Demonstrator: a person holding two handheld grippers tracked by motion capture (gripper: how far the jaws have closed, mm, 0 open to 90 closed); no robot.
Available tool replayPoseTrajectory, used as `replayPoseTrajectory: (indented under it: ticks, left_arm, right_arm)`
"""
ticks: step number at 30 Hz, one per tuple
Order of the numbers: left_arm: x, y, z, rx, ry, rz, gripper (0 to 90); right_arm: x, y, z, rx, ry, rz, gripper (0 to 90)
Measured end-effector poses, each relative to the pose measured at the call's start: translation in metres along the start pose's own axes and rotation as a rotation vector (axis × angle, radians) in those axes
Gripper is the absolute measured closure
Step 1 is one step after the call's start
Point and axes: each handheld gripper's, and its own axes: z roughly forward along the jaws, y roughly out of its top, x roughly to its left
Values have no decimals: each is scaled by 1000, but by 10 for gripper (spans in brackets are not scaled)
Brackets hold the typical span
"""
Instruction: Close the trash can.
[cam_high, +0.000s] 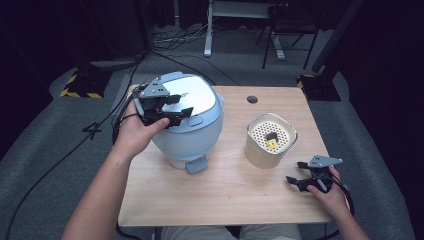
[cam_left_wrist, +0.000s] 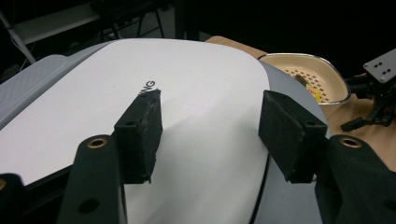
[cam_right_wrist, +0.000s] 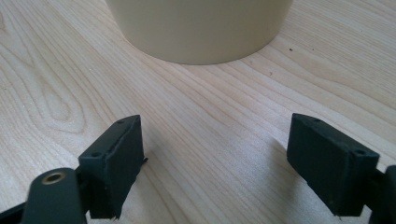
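A pale blue rice cooker (cam_high: 195, 135) with a white lid (cam_high: 192, 95) stands on the left half of the wooden table (cam_high: 225, 195). My left gripper (cam_high: 181, 105) hovers over the lid's left side, jaws open, nothing between them. In the left gripper view the open pads (cam_left_wrist: 140, 135) frame the white lid (cam_left_wrist: 196, 74). A cream pot (cam_high: 262, 152) with a perforated insert holding a small yellow piece (cam_high: 271, 144) stands to the right. My right gripper (cam_high: 295, 171) rests low on the table near that pot, open and empty. In the right gripper view the right gripper (cam_right_wrist: 215, 154) faces the pot's base (cam_right_wrist: 201, 28).
A round cable hole (cam_high: 252, 99) sits near the table's far edge. The cooker's front latch (cam_high: 196, 165) juts toward me. Cables run across the grey floor at the left, past a yellow-and-black striped base (cam_high: 79, 86). A chair (cam_high: 287, 35) stands beyond the table.
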Motion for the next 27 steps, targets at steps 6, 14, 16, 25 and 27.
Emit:
replayPoseTrajectory:
  ticks: [6,14,16,25,27]
  left_arm:
    - [-3,1,2,5,14,7,401]
    - [-1,0,8,3,51,15,413]
    - [0,2,6,16,67,-10,413]
    - [-13,-1,-21,-131,-68,9,282]
    - [-21,-5,-28,-131,-85,36,276]
  right_arm:
    - [1,0,0,-1,-2,2,190]
    - [1,0,-1,0,-6,5,195]
    - [2,-1,-1,0,-8,9,195]
    - [2,-1,-1,0,-8,9,196]
    - [2,-1,-1,0,-8,8,196]
